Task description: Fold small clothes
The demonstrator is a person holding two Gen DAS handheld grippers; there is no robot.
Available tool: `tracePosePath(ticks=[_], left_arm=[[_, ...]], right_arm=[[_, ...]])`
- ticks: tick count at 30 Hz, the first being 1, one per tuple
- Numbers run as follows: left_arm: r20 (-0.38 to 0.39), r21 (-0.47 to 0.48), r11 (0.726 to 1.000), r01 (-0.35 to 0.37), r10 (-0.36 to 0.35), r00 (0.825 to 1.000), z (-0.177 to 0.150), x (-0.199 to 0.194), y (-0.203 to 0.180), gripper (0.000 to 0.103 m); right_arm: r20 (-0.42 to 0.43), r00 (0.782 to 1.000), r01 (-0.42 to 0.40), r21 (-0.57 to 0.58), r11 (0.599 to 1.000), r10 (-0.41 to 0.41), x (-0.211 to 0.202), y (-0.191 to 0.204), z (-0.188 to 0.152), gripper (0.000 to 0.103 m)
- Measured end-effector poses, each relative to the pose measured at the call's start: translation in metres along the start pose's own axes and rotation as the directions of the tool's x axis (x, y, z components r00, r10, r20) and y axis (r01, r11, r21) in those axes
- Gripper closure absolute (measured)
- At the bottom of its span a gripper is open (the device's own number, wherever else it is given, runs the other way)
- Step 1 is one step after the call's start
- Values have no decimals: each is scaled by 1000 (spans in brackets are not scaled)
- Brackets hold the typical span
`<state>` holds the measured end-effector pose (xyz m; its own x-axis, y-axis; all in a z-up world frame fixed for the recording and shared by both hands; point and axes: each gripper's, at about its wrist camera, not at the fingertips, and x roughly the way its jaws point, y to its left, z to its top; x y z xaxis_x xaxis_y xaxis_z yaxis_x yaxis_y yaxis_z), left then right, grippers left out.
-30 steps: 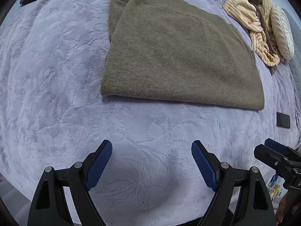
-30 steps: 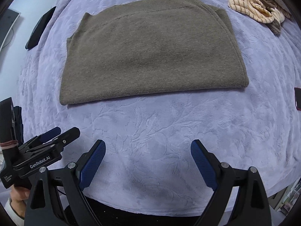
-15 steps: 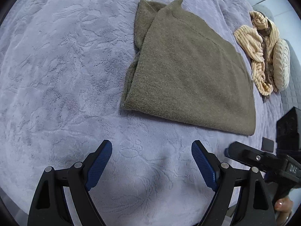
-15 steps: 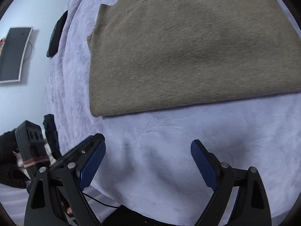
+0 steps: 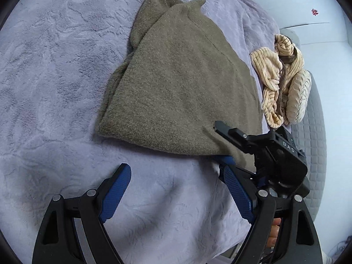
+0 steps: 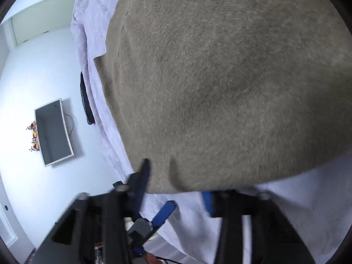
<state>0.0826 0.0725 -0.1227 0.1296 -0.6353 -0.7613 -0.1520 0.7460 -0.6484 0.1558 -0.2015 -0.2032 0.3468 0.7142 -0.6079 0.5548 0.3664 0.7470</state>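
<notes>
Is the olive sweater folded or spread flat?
Folded: the olive sweater lies doubled, with a second layer peeking out along its left edge on the lavender blanket.

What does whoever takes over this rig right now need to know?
Left gripper: open, empty, above the blanket, just short of the olive sweater.
Right gripper: astride the sweater's near corner, one finger above, one below; the view is blurred, so the grip is unconfirmed.
Done: the sweater lies flat in folded layers.
Left: confirm the grip and fold it smaller. The striped cream pile beyond is unfolded.
</notes>
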Motion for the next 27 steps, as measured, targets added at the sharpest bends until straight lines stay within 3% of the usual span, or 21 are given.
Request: tracePosePath(ticks=[4,8,16,20,23,26,27], left_arm=[[11,-55,994,93,-92,996,8,8,0,16],[43,-101,977,185,-182,982,17,8,-1,16],[97,-149,973,176,-162,982,40,19,0,16],[110,-140,981,133,-118,987,52,26,-7,17],[126,-114,993,43,-29,992,59,30,-14,42],[139,-83,996,-24,36,990,63,31,-18,65],[139,-69,996,-54,63,988,63,31,-19,72]], right_arm=[[-5,997,-80,-67,994,80,-5,20,-2,85],[-20,998,-56,-134,989,54,-8,34,-7,85],[-37,999,-27,-122,992,23,6,28,-17,85],[-46,999,-20,-116,993,15,11,25,-16,85],[-64,998,-1,-108,994,-6,19,28,-13,85],[-84,992,85,-110,990,-94,13,30,-6,80],[-83,989,115,-125,986,-126,6,31,-1,72]])
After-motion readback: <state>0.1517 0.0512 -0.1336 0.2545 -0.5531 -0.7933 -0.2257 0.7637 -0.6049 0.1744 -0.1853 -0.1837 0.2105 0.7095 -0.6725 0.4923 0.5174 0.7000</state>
